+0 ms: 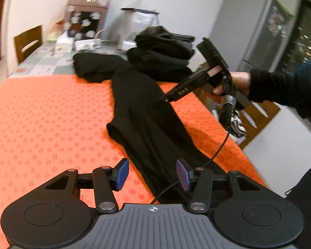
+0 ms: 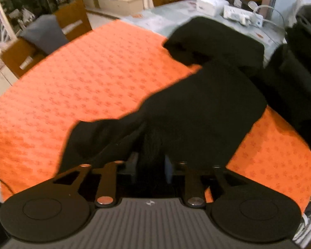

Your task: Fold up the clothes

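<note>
A long black garment (image 1: 147,122) lies stretched along the orange tablecloth (image 1: 47,120). My left gripper (image 1: 153,172) is open, its blue pads (image 1: 121,173) either side of the garment's near end, holding nothing. My right gripper (image 1: 165,99) shows in the left wrist view, its tip on the garment's middle. In the right wrist view the right gripper (image 2: 151,164) is shut on a fold of the black garment (image 2: 197,108), lifting it. The cloth hides its pads.
A pile of folded black clothes (image 1: 163,49) sits at the table's far right. Another black garment (image 1: 93,66) lies behind. A white power strip (image 2: 242,16), boxes and wooden chairs (image 2: 72,20) stand at the far end. A fridge (image 1: 248,31) stands at right.
</note>
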The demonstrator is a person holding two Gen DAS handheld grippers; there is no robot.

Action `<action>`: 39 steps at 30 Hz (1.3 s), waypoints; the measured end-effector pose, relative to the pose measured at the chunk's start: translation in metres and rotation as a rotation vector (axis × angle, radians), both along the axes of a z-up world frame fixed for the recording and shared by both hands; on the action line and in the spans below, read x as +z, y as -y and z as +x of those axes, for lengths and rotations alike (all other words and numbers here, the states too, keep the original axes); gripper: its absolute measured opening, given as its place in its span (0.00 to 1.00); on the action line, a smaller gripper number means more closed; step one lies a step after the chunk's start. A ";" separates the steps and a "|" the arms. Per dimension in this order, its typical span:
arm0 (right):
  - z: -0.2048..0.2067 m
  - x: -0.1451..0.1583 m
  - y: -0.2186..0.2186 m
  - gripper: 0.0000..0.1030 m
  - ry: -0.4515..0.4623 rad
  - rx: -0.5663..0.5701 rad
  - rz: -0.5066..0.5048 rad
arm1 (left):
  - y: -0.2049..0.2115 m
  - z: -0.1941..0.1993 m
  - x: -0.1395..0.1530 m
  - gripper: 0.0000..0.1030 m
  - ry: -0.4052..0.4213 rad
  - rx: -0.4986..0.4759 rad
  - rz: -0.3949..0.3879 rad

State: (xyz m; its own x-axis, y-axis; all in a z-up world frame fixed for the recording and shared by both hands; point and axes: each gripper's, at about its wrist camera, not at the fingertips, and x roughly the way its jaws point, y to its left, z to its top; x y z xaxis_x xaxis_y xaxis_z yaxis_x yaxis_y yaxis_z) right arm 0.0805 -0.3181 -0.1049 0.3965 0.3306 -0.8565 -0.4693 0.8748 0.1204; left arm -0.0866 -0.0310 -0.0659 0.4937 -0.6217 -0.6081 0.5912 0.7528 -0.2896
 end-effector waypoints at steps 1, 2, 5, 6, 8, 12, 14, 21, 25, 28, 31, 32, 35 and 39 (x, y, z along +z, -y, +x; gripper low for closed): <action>-0.003 0.000 0.004 0.36 -0.001 -0.003 0.019 | 0.002 -0.002 -0.001 0.52 -0.008 0.014 -0.003; -0.006 0.002 0.008 0.38 0.001 -0.006 0.043 | 0.004 -0.004 -0.001 0.52 -0.019 0.025 -0.009; -0.026 0.018 0.021 0.44 0.012 -0.024 0.109 | 0.008 -0.009 -0.001 0.52 -0.062 0.041 -0.036; -0.034 0.024 0.024 0.45 0.014 -0.029 0.134 | 0.008 -0.009 -0.001 0.52 -0.078 0.044 -0.051; -0.053 0.039 0.030 0.49 0.019 -0.038 0.186 | 0.005 -0.010 0.000 0.52 -0.106 0.047 -0.080; -0.104 0.062 0.036 0.56 0.031 -0.081 0.254 | -0.001 -0.014 0.006 0.52 -0.133 0.027 -0.087; -0.135 0.069 0.033 0.60 0.047 -0.103 0.273 | -0.005 -0.015 0.007 0.52 -0.153 0.016 -0.092; -0.225 0.052 0.019 0.65 0.034 -0.246 0.293 | 0.002 -0.009 -0.015 0.52 -0.217 -0.078 -0.085; -0.258 0.026 0.018 0.65 -0.003 -0.366 0.332 | 0.011 0.002 -0.037 0.52 -0.295 -0.097 -0.105; -0.273 0.007 0.019 0.65 -0.036 -0.438 0.379 | 0.019 0.011 -0.053 0.52 -0.345 -0.103 -0.127; -0.276 -0.014 0.021 0.64 -0.077 -0.500 0.425 | 0.026 0.017 -0.066 0.52 -0.388 -0.098 -0.135; -0.275 -0.020 0.021 0.63 -0.089 -0.513 0.442 | 0.029 0.018 -0.070 0.51 -0.397 -0.094 -0.132; -0.272 -0.036 0.019 0.54 -0.119 -0.522 0.474 | 0.033 0.020 -0.077 0.50 -0.413 -0.093 -0.131; -0.267 -0.052 0.015 0.24 -0.155 -0.527 0.551 | 0.036 0.017 -0.078 0.14 -0.415 -0.106 -0.151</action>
